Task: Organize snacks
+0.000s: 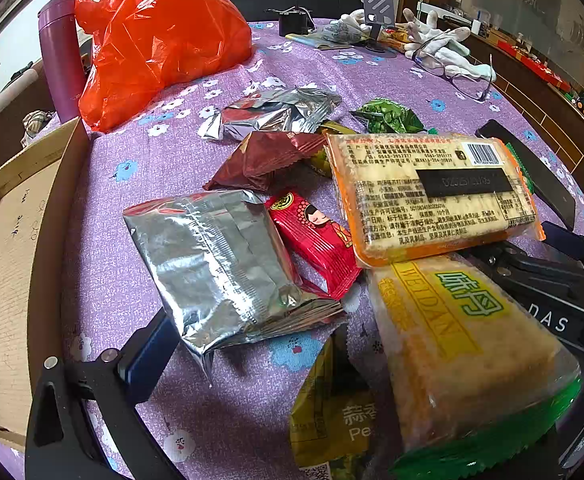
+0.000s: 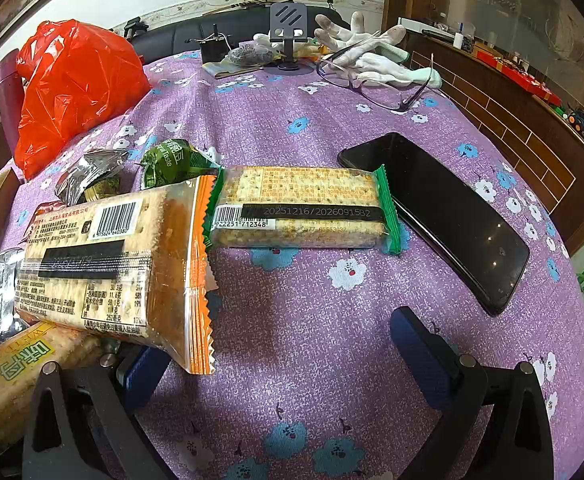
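Observation:
In the left wrist view, snack packs lie heaped on the purple flowered tablecloth (image 1: pixel 140 168). A silver foil pack (image 1: pixel 220 264) sits between the fingers of my open left gripper (image 1: pixel 292 332). Only its left finger (image 1: pixel 148 356) shows; a green-edged cracker pack (image 1: pixel 459 344) covers the other. Beside them lie a red candy pack (image 1: pixel 311 236), an orange-edged cracker pack (image 1: pixel 431 192), a maroon pack (image 1: pixel 268 160) and a yellow-green pack (image 1: pixel 331 412). My right gripper (image 2: pixel 284 344) is open over bare cloth. The orange-edged cracker pack (image 2: pixel 104 264) overlaps its left finger (image 2: pixel 144 368). Another green-edged cracker pack (image 2: pixel 299 208) lies ahead.
An open cardboard box (image 1: pixel 16 280) stands at the left edge. A red plastic bag (image 1: pixel 152 48) and a purple flask (image 1: pixel 60 60) are behind it. A black phone (image 2: pixel 443 216) lies right of the crackers. Glasses (image 2: pixel 375 80), white gloves (image 2: pixel 371 52) and a phone stand (image 2: pixel 288 28) are at the far side.

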A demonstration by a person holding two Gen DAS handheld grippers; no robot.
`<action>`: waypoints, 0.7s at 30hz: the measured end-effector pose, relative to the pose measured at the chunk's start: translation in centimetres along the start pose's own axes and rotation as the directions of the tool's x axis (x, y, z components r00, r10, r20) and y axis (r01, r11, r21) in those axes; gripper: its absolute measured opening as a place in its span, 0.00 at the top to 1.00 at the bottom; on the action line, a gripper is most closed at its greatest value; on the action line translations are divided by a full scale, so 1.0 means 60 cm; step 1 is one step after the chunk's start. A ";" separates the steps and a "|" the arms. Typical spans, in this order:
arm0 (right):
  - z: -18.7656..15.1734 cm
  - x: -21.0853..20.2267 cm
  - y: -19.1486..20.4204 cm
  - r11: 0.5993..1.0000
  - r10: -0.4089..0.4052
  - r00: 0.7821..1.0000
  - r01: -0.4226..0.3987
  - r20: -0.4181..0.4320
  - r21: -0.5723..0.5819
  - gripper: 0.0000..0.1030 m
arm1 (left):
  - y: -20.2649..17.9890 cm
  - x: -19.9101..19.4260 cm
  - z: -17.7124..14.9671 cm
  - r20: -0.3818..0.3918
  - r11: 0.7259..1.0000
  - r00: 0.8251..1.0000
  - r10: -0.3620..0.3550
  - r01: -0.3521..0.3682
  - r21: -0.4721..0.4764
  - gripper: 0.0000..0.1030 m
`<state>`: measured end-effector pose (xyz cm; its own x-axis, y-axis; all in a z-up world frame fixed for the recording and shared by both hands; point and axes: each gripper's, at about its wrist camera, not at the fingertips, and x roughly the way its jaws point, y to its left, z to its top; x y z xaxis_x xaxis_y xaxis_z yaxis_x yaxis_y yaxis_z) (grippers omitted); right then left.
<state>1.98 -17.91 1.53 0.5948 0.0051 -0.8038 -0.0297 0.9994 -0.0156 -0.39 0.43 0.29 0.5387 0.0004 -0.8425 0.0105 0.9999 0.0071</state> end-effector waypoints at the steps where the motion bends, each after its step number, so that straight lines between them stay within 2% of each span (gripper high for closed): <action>1: 0.000 0.000 0.000 1.000 0.000 1.000 0.000 0.000 0.000 0.01 | 0.000 0.000 0.000 0.000 1.000 1.000 0.000 0.000 0.000 0.00; 11: 0.000 0.000 0.000 1.000 0.000 1.000 0.000 0.000 0.001 0.01 | 0.000 0.000 0.000 0.000 1.000 1.000 0.000 0.000 0.001 0.00; 21: -0.001 0.000 0.000 1.000 -0.008 1.000 0.008 0.001 0.012 0.01 | 0.005 -0.003 -0.001 -0.006 0.997 0.999 -0.045 0.045 0.066 0.00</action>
<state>1.93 -17.93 1.51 0.5962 -0.0028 -0.8029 -0.0154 0.9998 -0.0149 -0.52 0.74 0.43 0.5322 -0.0446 -0.8454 0.0903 0.9959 0.0043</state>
